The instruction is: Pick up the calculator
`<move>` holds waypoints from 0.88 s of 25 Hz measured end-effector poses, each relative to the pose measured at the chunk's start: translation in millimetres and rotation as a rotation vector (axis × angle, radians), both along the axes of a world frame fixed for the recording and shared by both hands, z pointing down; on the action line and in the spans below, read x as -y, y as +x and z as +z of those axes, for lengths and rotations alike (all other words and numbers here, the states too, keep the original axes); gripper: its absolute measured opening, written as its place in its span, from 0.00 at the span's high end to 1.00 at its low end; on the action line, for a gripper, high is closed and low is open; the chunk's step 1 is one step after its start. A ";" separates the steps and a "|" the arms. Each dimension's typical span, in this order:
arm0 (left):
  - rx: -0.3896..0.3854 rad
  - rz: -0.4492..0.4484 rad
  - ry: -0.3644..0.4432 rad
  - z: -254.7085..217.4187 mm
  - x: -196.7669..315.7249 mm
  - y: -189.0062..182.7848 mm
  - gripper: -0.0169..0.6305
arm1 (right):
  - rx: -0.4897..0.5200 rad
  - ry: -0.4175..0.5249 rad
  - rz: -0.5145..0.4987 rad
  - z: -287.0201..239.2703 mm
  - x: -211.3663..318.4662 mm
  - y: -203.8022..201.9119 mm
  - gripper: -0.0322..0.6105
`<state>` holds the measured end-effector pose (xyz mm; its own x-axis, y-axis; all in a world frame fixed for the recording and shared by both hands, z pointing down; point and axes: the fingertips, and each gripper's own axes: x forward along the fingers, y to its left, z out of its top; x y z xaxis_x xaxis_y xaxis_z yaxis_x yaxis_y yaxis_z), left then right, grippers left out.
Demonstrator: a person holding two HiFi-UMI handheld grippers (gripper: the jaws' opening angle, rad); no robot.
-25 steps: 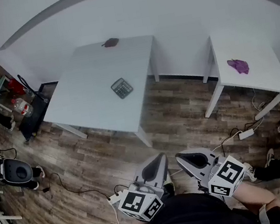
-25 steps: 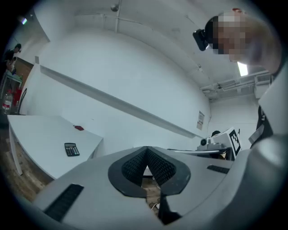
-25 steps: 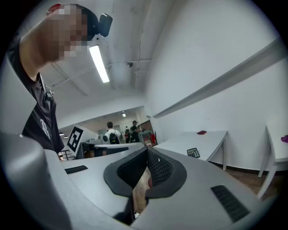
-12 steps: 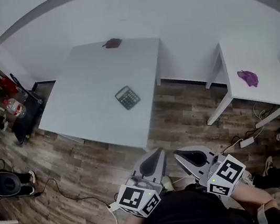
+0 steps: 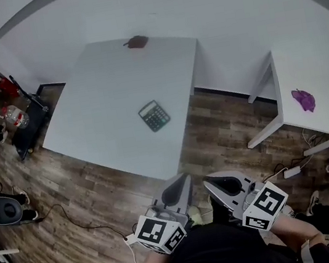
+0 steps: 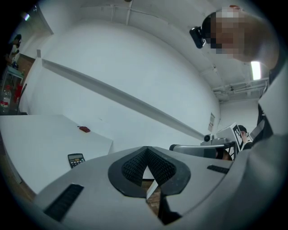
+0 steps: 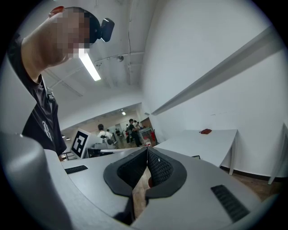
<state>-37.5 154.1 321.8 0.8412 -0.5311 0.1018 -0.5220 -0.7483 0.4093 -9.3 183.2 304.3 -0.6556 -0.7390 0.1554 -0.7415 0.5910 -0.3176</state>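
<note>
The dark calculator (image 5: 154,115) lies flat on the big white table (image 5: 104,106), near its right front edge. In the left gripper view the calculator (image 6: 75,159) shows small, to the left of the jaws. Both grippers are held low over the wooden floor, short of the table's near corner. My left gripper (image 5: 177,187) is shut with nothing in it, its pads meeting at the tip (image 6: 146,149). Beside it, my right gripper (image 5: 214,182) is also shut and empty (image 7: 147,150).
A small dark red thing (image 5: 136,42) lies at the table's far edge. A second white table (image 5: 304,73) at the right bears a purple cloth (image 5: 303,99). Cables and a power strip (image 5: 292,171) lie on the floor. Clutter (image 5: 12,116) stands at the left.
Both grippers and the head have moved toward the big table, which now fills more of the view with the calculator nearer. The jaws stay shut.
</note>
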 end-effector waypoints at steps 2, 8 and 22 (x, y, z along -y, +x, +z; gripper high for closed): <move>0.010 -0.032 -0.006 4.4 19.4 2.8 0.97 | 0.004 -0.003 -0.033 2.5 18.0 4.1 0.93; 0.042 -0.121 -0.024 16.5 80.0 23.9 0.97 | 0.016 -0.013 -0.112 4.9 78.4 35.8 0.93; 0.105 -0.273 -0.067 80.5 190.1 37.4 0.96 | 0.066 -0.059 -0.311 16.0 159.0 81.5 0.93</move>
<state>-0.2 -36.0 402.3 0.6514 -0.7253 0.2227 -0.7421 -0.5479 0.3863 72.2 24.2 320.3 -0.8587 -0.4926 0.1413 -0.5047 0.7654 -0.3992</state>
